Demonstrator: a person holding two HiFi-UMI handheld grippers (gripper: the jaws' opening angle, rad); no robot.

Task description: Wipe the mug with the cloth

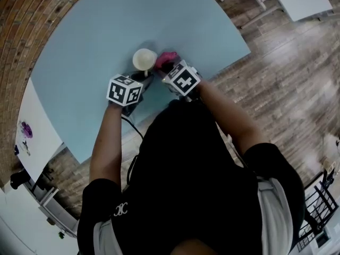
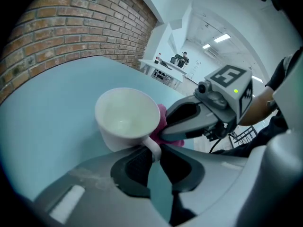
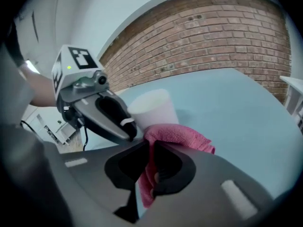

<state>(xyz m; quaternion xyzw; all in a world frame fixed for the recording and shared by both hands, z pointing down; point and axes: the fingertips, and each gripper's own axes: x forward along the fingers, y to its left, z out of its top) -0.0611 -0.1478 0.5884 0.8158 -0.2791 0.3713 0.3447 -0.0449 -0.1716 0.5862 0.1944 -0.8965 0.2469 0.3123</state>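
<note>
White mug (image 1: 144, 59) standing upright on a pale blue table (image 1: 95, 31). The left gripper (image 2: 152, 156), on the person's side of the mug, has its jaws clamped on the mug's handle (image 2: 154, 147). The right gripper (image 3: 150, 151), just beside the mug, has its jaws pinched tight on a pink cloth (image 3: 180, 137). The cloth's bunched end lies against the mug's outer wall, near the handle.

Before you lies a pale blue round-edged tabletop (image 1: 95, 25), close to a red brick wall (image 3: 213, 37). Grey-brown wood-plank floor (image 1: 287, 84) spreads on your right, with white tables (image 2: 163, 70) beyond under bright ceiling strip lights (image 2: 221, 38).
</note>
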